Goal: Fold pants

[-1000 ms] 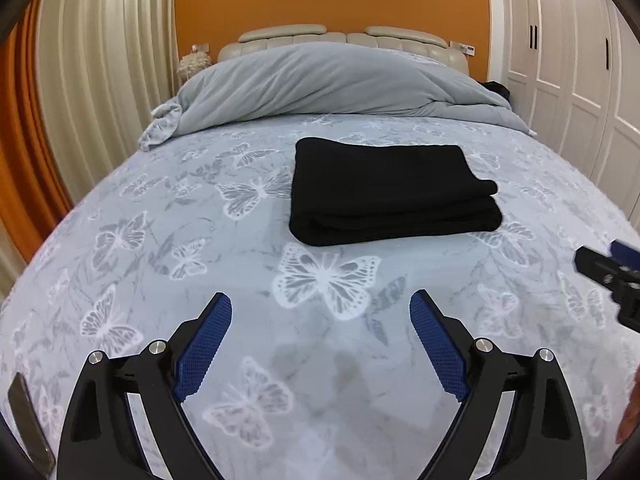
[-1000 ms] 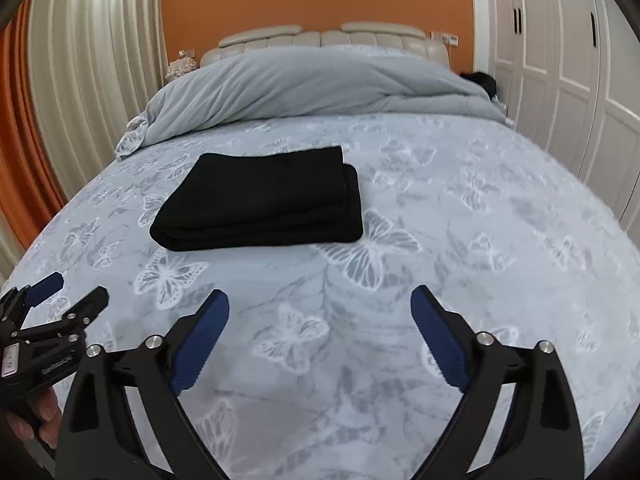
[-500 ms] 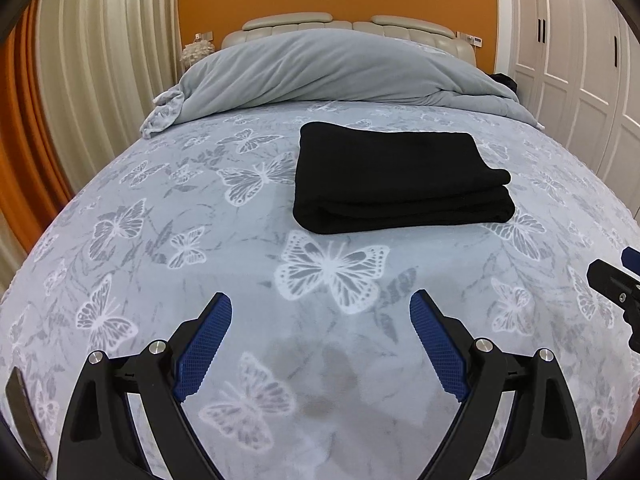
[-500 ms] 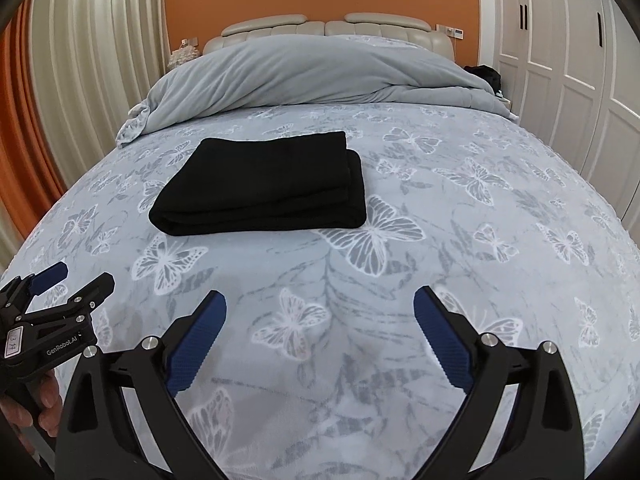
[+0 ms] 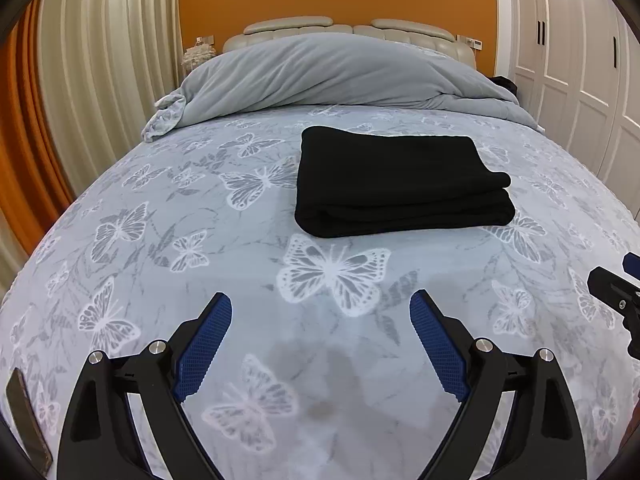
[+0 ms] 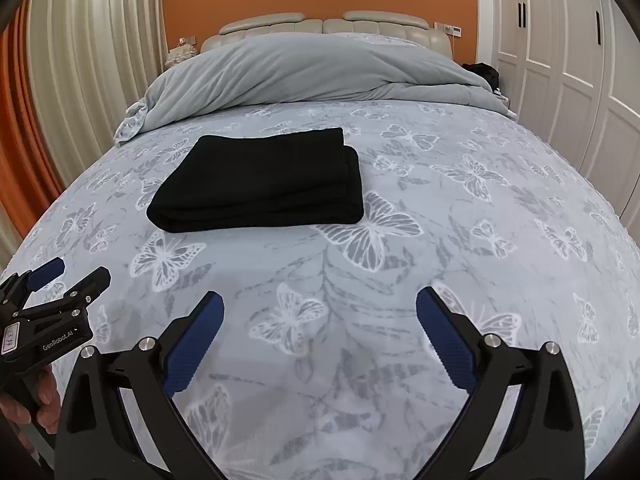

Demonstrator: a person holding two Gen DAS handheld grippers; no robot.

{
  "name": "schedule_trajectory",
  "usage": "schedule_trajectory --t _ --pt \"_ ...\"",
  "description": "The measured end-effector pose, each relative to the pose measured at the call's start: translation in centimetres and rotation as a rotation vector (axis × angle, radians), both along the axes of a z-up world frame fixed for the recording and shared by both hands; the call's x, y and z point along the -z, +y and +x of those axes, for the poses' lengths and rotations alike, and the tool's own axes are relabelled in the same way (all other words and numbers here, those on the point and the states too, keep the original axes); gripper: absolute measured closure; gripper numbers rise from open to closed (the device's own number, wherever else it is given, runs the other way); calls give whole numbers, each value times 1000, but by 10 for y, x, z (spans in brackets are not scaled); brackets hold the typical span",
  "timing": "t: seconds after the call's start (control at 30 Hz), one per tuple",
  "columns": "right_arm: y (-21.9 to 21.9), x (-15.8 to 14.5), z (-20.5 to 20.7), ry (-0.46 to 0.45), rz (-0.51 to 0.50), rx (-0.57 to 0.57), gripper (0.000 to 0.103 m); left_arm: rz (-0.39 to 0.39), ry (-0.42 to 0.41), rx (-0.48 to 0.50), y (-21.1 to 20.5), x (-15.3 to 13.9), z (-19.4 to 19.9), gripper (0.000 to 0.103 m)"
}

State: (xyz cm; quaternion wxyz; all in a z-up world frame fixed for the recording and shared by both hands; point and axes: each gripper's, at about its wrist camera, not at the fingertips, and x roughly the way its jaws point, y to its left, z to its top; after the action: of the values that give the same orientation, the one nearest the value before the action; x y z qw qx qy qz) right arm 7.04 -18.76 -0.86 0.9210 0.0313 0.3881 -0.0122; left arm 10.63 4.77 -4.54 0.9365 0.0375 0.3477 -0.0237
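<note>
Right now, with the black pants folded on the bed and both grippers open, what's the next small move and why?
Probably just draw both grippers back. The black pants already lie in a neat folded stack on the butterfly bedspread, and the left gripper and right gripper are open, empty and clear of them, so no further fold seems needed.

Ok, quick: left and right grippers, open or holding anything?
Left gripper: open, empty.
Right gripper: open, empty.
Folded black pants lie untouched on the bed.

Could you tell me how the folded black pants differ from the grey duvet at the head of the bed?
The folded black fabric pants form a neat, flat rectangle; the soft grey duvet is heaped and rumpled. The pants are far smaller, while the duvet spans the bed's width. The pants lie mid-bed; the duvet sits against the headboard. Both rest on the butterfly-print sheet.
</note>
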Motion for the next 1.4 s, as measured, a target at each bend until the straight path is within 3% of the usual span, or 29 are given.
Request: schedule_trajectory --t 1.4 --pt "0 1 -4 7 -12 -3 7 43 23 6 -2 5 3 15"
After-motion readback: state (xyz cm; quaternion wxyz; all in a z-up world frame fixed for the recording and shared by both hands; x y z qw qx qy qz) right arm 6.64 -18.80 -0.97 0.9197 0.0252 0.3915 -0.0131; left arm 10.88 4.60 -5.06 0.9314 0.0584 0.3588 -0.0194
